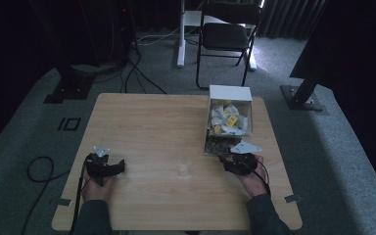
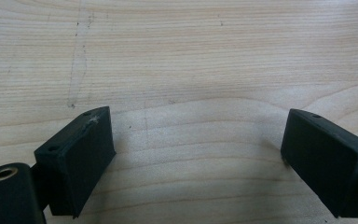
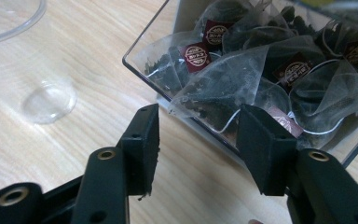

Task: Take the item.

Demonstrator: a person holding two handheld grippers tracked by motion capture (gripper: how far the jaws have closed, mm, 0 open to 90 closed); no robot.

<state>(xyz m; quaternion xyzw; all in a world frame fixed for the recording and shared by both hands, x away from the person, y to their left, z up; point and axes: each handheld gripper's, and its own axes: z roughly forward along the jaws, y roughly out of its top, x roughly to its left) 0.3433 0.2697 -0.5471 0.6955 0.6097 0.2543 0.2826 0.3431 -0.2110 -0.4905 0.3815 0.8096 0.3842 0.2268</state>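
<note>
We can make out small dark red tags (image 3: 196,57) with a round pale emblem on the tea bags (image 3: 223,88) in the clear box (image 3: 142,70), but their print is too small and blurred for us to read.

My right gripper (image 3: 198,149) sits with jaws apart, a clear box (image 3: 165,91) of tea bags (image 3: 223,88) at 12 o'clock, and a clear cup (image 3: 49,102) at 10 o'clock.

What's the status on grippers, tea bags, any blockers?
Left gripper open, over bare table. Right gripper open, at the clear box of tea bags. Clear cup stands apart. Nothing blocking.
</note>
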